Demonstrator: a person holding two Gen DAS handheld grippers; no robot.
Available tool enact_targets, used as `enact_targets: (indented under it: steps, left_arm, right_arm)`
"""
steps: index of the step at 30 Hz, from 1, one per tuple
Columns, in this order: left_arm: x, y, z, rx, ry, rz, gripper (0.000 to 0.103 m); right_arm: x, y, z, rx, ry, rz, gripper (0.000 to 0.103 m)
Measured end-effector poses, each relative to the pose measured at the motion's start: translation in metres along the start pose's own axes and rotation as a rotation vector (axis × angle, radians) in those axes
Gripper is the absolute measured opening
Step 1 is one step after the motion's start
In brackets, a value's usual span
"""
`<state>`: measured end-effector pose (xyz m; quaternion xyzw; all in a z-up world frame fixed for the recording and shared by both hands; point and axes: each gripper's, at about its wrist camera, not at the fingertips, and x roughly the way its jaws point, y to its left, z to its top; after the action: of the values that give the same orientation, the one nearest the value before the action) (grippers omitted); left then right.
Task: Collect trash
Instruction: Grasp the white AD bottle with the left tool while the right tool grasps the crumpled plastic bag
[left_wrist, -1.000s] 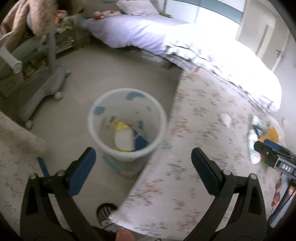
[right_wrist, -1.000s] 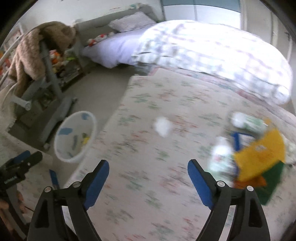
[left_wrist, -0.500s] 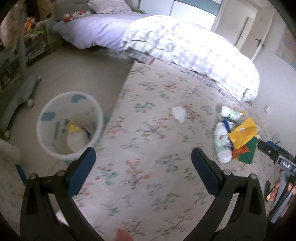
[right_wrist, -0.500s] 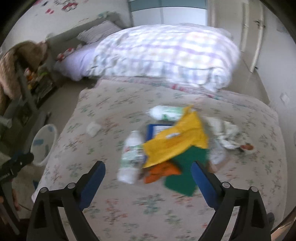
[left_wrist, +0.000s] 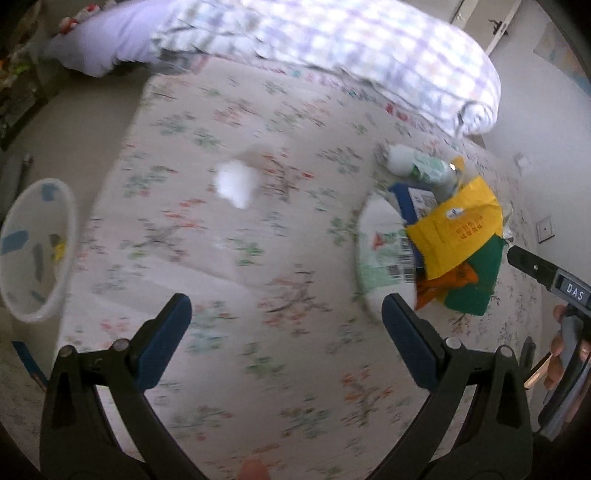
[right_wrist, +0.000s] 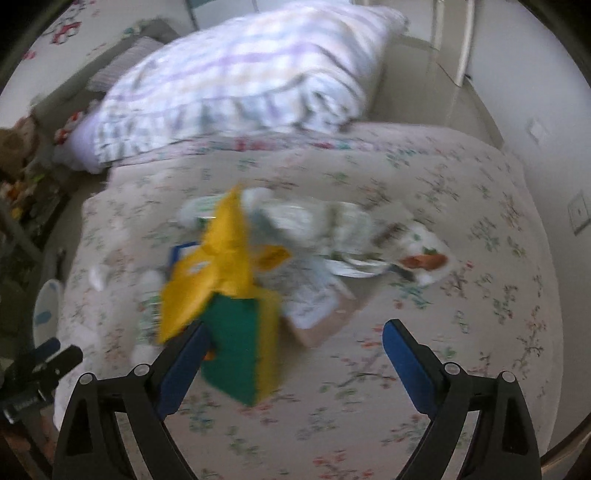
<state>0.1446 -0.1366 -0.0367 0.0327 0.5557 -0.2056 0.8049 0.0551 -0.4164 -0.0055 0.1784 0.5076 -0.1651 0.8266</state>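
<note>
We judge the job barely begun: most of the trash sits uncollected on the bed, on its floral cover. A crumpled white tissue lies alone near the middle, well apart from the main heap toward the far side. That heap holds a yellow wrapper over a green packet, with an orange scrap under them, a white bottle with a green label beside them, a second smaller bottle behind, and a blue-edged box partly covered. From the right wrist we also see crumpled white paper and a flat brown card further along.

The white waste bin stands on the floor just beside the bed; it already holds a few pieces, something yellow among them, too blurred to name.

Our left gripper has its jaws wide apart with nothing in them. Our right gripper is likewise wide open and empty, its left jaw just in front of the green packet.
</note>
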Motion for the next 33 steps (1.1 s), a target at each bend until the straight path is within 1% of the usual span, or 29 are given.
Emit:
enact_targets:
  steps: [2,5,8,11,13,14,15,16,18,20,24,28,31,33]
  left_arm:
    - [0.011,-0.016,0.002,0.021,0.024,-0.006,0.102]
    - [0.024,-0.037,0.002,0.055,0.037,-0.031,0.102]
    - [0.036,-0.051,0.000,0.086,0.055,-0.053,0.097]
    - [0.048,-0.058,-0.001,0.095,0.060,-0.071,0.090]
    - [0.055,-0.058,-0.001,0.085,0.064,-0.094,0.079]
    - [0.057,-0.057,0.000,0.080,0.063,-0.098,0.078]
    - [0.056,-0.057,0.001,0.083,0.044,-0.098,0.075]
    - [0.057,-0.058,0.002,0.090,0.038,-0.106,0.067]
    - [0.055,-0.057,0.004,0.093,0.032,-0.119,0.055]
    - [0.054,-0.054,0.004,0.081,0.038,-0.136,0.055]
    - [0.049,-0.048,0.004,0.072,0.023,-0.122,0.055]
    - [0.038,-0.035,0.009,0.041,0.001,-0.126,0.055]
    - [0.028,-0.024,0.010,0.018,-0.015,-0.127,0.055]
    - [0.023,-0.016,0.009,0.008,-0.019,-0.123,0.055]
  right_arm:
    - [0.007,-0.013,0.002,0.035,0.021,-0.003,0.096]
    - [0.013,-0.027,0.002,0.079,0.045,0.010,0.096]
    - [0.015,-0.037,0.003,0.107,0.053,0.019,0.096]
    - [0.013,-0.041,0.002,0.115,0.053,0.025,0.096]
    - [0.012,-0.043,0.002,0.122,0.052,0.032,0.096]
    - [0.012,-0.043,0.003,0.127,0.049,0.035,0.096]
    - [0.011,-0.045,0.004,0.134,0.045,0.037,0.096]
    - [0.012,-0.047,0.006,0.141,0.042,0.038,0.096]
    - [0.011,-0.053,0.009,0.157,0.033,0.039,0.096]
    - [0.012,-0.061,0.013,0.184,0.025,0.042,0.096]
    - [0.016,-0.078,0.019,0.274,0.019,0.085,0.096]
    - [0.021,-0.083,0.025,0.333,0.014,0.132,0.094]
    - [0.026,-0.078,0.031,0.338,0.005,0.149,0.090]
    - [0.031,-0.072,0.035,0.329,0.009,0.152,0.083]
